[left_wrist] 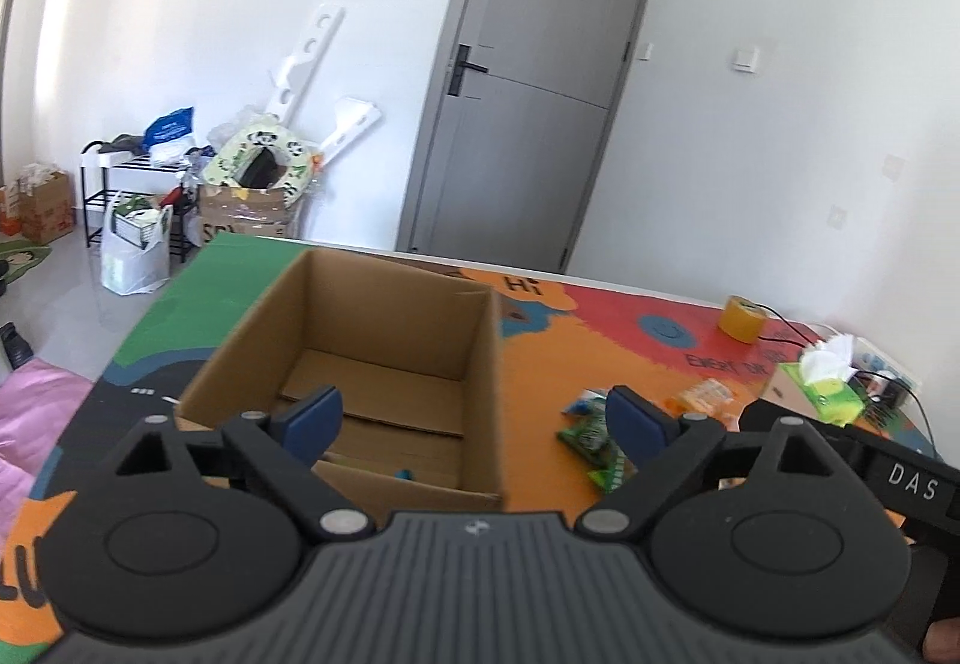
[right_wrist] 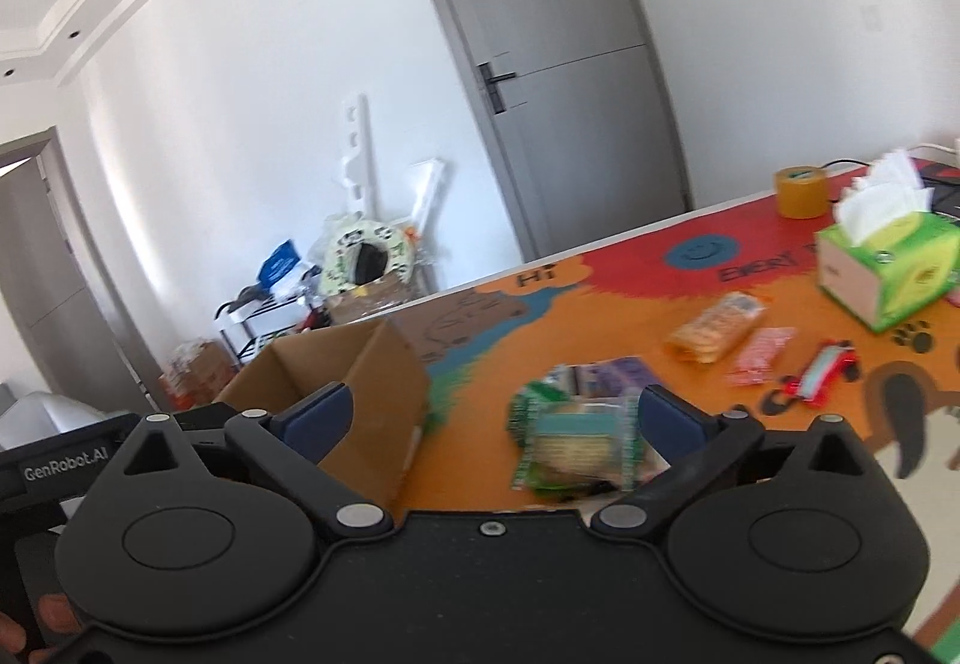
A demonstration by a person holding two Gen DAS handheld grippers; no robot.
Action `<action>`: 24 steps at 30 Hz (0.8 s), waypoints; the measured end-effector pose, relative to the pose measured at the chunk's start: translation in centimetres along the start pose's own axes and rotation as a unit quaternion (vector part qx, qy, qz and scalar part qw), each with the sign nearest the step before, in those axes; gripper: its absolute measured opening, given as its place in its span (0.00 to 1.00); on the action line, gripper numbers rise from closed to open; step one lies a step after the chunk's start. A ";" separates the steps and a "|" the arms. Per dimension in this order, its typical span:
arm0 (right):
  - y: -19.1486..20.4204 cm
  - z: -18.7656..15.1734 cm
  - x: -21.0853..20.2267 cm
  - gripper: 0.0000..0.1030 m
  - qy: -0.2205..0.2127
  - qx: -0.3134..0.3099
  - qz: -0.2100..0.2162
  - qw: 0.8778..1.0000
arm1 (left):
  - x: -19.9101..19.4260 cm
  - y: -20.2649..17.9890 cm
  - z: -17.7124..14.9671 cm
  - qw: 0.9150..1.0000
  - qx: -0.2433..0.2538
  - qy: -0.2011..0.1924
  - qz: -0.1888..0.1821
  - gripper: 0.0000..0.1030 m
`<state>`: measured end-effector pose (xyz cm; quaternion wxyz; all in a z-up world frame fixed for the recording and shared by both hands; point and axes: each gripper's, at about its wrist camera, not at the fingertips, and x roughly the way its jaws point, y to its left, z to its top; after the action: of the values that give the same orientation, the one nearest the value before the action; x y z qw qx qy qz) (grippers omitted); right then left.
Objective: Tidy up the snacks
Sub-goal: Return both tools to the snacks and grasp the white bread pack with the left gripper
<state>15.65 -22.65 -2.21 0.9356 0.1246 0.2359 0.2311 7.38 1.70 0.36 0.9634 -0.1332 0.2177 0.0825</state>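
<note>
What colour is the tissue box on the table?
Green and yellow cardboard tissue box, white tissues sticking out; clearest in the right wrist view.

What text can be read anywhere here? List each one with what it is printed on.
"DAS": on the right gripper body, seen from the left wrist.
"GenRobot.AI": on the left gripper body, seen from the right wrist.
"Hi": on the colourful table mat.
Longer black lettering on the mat's red part: cut off, unreadable.
Print on the snack packets and tissue box: too blurred.
</note>
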 end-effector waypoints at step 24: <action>-9.4 -0.5 -4.4 1.00 -0.012 0.030 -0.080 0.996 | 2.1 -7.9 -2.0 0.996 0.048 0.032 -0.064 0.92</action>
<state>15.49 -32.87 -4.19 0.9498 0.1355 0.2407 0.1466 10.15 -6.22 -0.57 0.9644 -0.1035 0.2434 0.0059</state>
